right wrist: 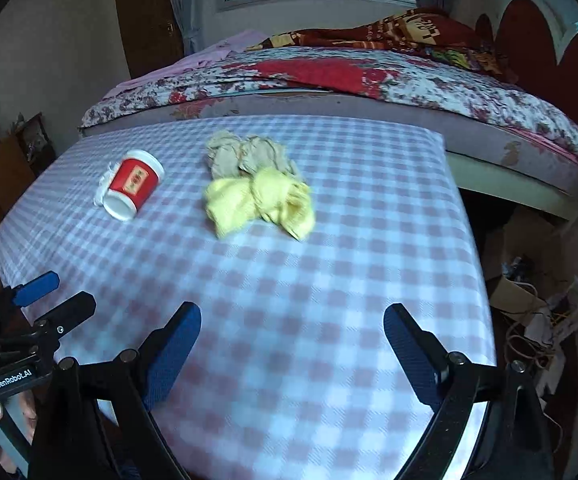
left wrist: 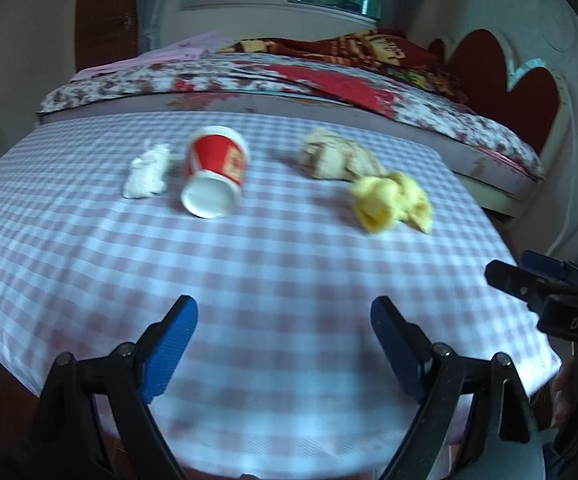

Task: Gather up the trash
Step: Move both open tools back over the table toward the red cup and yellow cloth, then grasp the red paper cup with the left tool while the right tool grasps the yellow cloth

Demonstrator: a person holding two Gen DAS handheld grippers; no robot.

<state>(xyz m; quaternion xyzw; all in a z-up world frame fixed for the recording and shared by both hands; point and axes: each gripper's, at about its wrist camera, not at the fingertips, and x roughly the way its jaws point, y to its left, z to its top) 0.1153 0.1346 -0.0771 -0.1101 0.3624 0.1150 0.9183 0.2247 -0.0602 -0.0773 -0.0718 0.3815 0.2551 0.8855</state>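
A red and white paper cup (left wrist: pixel 215 172) lies on its side on the checked tablecloth (left wrist: pixel 249 272), with a crumpled white tissue (left wrist: pixel 147 172) at its left. A crumpled beige paper (left wrist: pixel 339 156) and a crumpled yellow paper (left wrist: pixel 391 202) lie to the right. The cup (right wrist: pixel 133 190), beige paper (right wrist: pixel 249 156) and yellow paper (right wrist: pixel 261 202) also show in the right wrist view. My left gripper (left wrist: pixel 285 336) is open and empty above the near table edge. My right gripper (right wrist: pixel 293 340) is open and empty, also near the front edge.
A bed (left wrist: pixel 289 76) with a floral cover stands right behind the table, under a window. Boxes and cables (right wrist: pixel 537 320) lie on the floor at the table's right. A dark cabinet (right wrist: pixel 17 160) stands at the left.
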